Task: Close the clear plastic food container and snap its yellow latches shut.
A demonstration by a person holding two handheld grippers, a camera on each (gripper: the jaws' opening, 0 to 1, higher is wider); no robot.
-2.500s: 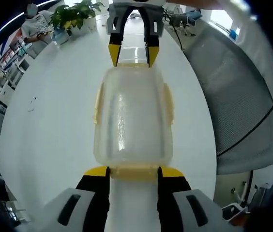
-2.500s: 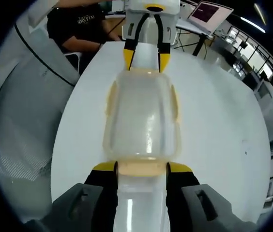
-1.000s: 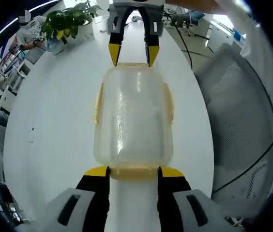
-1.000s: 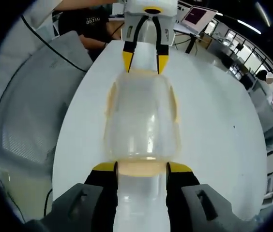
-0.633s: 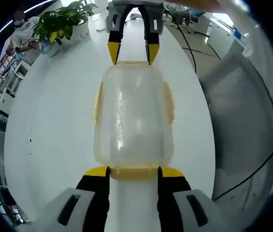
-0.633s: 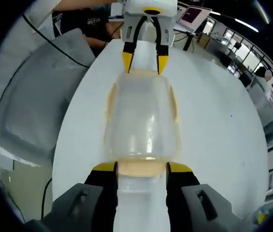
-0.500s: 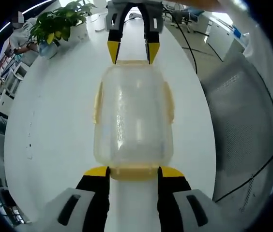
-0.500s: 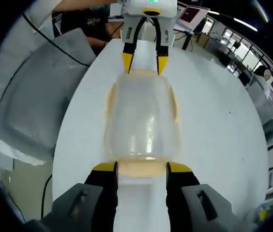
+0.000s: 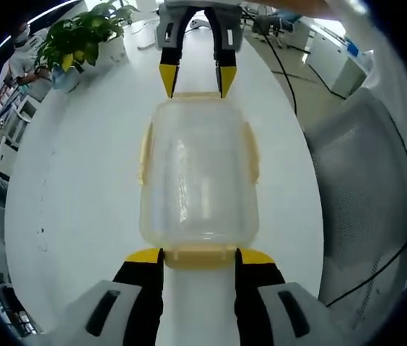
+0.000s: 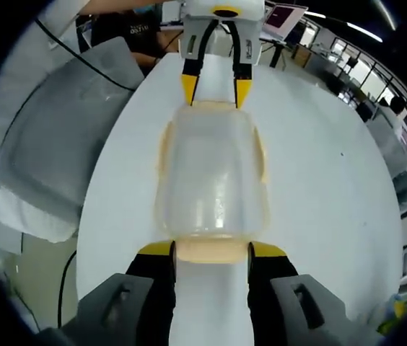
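- The container point(image 9: 199, 173) lies on its side on the white table point(image 9: 81, 180), lid on, held between the two grippers, one at each end.
- In the left gripper view, the left gripper point(image 9: 199, 256) sits at the near end; its yellow-tipped jaws stand a latch's width apart, one on each side of the end latch point(image 9: 199, 255).
- In that view the right gripper point(image 9: 195, 81) comes in from the far end, its jaws narrow and flanking the far latch point(image 9: 196, 95).
- Whether either pair of jaws actually squeezes its latch I cannot tell; the tips sit just beside the latch edges.
- In the right gripper view the same scene is mirrored: the right gripper point(image 10: 211, 251) is at the near latch point(image 10: 211, 250), the left gripper point(image 10: 215, 90) is at the far end, and the container point(image 10: 212, 173) lies between them.
- The side latches point(image 9: 146, 153) lie flat against the container's long sides.
- A potted plant point(image 9: 81, 36) stands at the far edge of the table in the left gripper view.
- A grey mesh chair point(image 9: 366, 187) stands beside the table, a black cable running over it.
- A laptop point(image 10: 284, 16) sits beyond the table in the right gripper view.
- A person in a dark shirt point(image 10: 128, 29) is near the table's far end.
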